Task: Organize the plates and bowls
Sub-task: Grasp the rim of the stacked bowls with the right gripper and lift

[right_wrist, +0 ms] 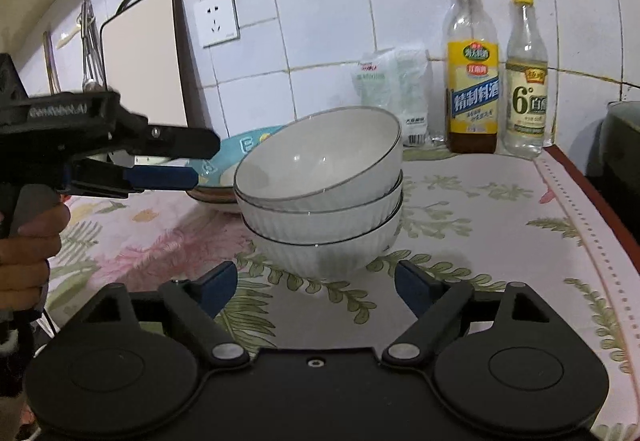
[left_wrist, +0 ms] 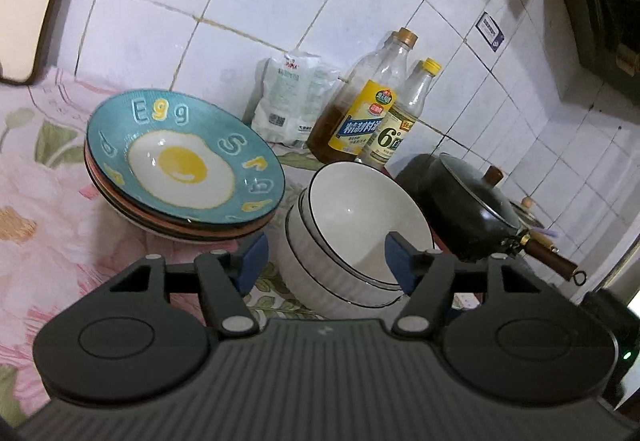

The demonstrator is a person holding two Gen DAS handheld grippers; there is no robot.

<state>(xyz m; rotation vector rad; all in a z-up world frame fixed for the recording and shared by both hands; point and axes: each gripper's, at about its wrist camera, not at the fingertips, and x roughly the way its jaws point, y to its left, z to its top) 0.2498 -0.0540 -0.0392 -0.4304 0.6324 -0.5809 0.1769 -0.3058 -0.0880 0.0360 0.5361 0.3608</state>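
Observation:
A stack of plates topped by a teal plate with a fried-egg picture (left_wrist: pixel 182 161) sits on the floral cloth at the left; it shows partly behind the bowls in the right wrist view (right_wrist: pixel 240 147). A stack of three white ribbed bowls (left_wrist: pixel 352 241) (right_wrist: pixel 320 197) stands to its right, the top one tilted. My left gripper (left_wrist: pixel 326 261) is open and empty, just in front of the bowls; it also shows from the side in the right wrist view (right_wrist: pixel 188 161). My right gripper (right_wrist: pixel 316 285) is open and empty, just short of the bowl stack's base.
Two bottles (right_wrist: pixel 474 81) (right_wrist: pixel 526 81) and a white bag (right_wrist: pixel 394 89) stand against the tiled wall. A black pan with a lid (left_wrist: pixel 476 205) sits to the right of the bowls. A wall socket (right_wrist: pixel 216 19) and a board (right_wrist: pixel 144 57) are at the left.

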